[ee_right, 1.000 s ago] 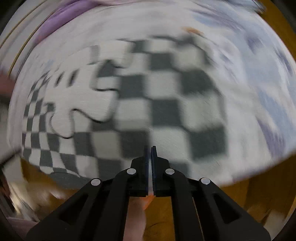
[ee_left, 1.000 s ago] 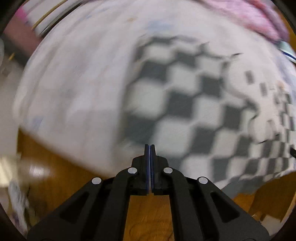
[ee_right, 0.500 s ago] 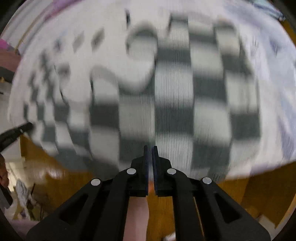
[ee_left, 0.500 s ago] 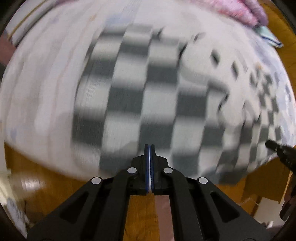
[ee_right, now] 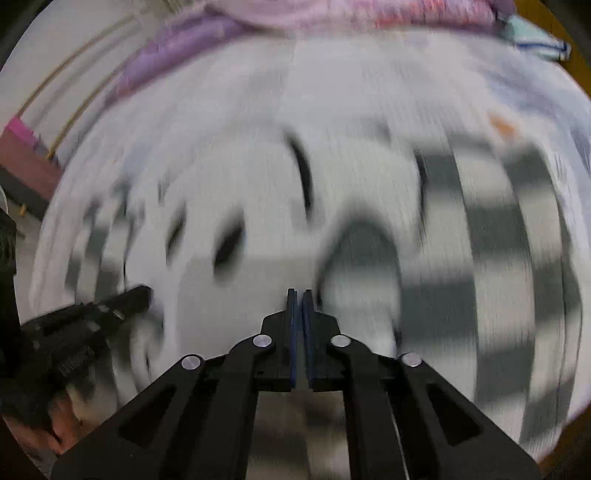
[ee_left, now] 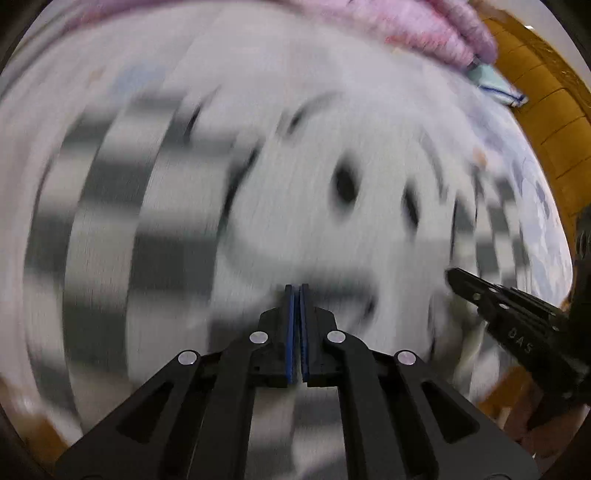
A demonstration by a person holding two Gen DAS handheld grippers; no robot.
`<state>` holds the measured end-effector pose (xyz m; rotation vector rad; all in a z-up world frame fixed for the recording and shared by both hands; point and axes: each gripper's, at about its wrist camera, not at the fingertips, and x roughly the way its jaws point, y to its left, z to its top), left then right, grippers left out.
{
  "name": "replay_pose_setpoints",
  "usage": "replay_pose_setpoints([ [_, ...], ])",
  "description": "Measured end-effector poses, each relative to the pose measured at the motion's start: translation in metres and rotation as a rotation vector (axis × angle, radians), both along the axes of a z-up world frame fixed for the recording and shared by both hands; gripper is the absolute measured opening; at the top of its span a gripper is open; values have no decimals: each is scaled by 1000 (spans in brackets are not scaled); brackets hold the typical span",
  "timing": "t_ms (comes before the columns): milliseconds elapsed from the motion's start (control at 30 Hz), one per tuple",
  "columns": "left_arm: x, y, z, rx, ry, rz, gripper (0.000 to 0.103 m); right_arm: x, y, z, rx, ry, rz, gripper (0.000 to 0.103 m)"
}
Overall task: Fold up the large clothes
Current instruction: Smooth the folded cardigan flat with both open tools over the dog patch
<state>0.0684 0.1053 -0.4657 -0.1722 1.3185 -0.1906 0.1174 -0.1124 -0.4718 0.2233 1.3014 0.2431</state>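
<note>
1. A large knitted garment [ee_left: 122, 229] in a dark grey and white check is seen spread flat on a pale, faintly printed sheet [ee_right: 369, 81]. It fills the middle of both wrist views.
2. A big white rounded figure with dark oval marks [ee_left: 332, 221] is worked into the garment's middle, with checked fabric on either side of it.
3. The garment is laid across both views from side to side, so its long axis appears to run that way. Heavy blur prevents its ends and the way it points from being told.
4. The garment's near edge is found under both grippers, at the bottom of each view.
5. The left gripper [ee_left: 296, 288] is pointed steeply down over the white figure. Its blue pads are pressed together, and no cloth is seen between them.
6. The right gripper [ee_right: 300, 293] is held just beside it, likewise tipped down, with its pads brought together on nothing.
7. A fluffy pink blanket [ee_left: 424, 26] is bunched along the far edge of the sheet, with a pale teal cloth edged in blue [ee_left: 495, 85] beside it.
8. Brown wooden boards [ee_left: 546, 110] are seen beyond the sheet on the right of the left wrist view.
</note>
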Motion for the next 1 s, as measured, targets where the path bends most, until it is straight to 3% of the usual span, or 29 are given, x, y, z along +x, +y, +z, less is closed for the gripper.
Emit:
replay_pose_setpoints([
  [67, -28, 11, -9, 28, 101, 11, 2, -22, -6, -7, -42, 97, -22, 0],
  [167, -43, 20, -2, 53, 158, 15, 3, -43, -12, -3, -57, 169, -14, 0],
  [267, -40, 24, 10, 71, 189, 23, 4, -38, -16, 12, -42, 227, -46, 6],
  [333, -34, 21, 22, 101, 185, -6, 5, -29, -15, 31, -56, 214, -47, 10],
  [400, -26, 17, 35, 132, 190, -30, 13, -21, -14, 49, -92, 182, -47, 34],
  [433, -21, 17, 38, 130, 189, -28, 16, -15, -15, 57, -113, 162, -56, 61],
  [467, -14, 17, 44, 128, 183, -23, 23, -13, -16, 63, -129, 142, -67, 72],
  [667, 27, 17, 67, 141, 154, -22, 39, 28, -36, 80, -134, 129, -152, 80],
  [1000, 96, 16, 79, 141, 146, -64, 53, 84, -71, 113, -134, 80, -249, 88],
])
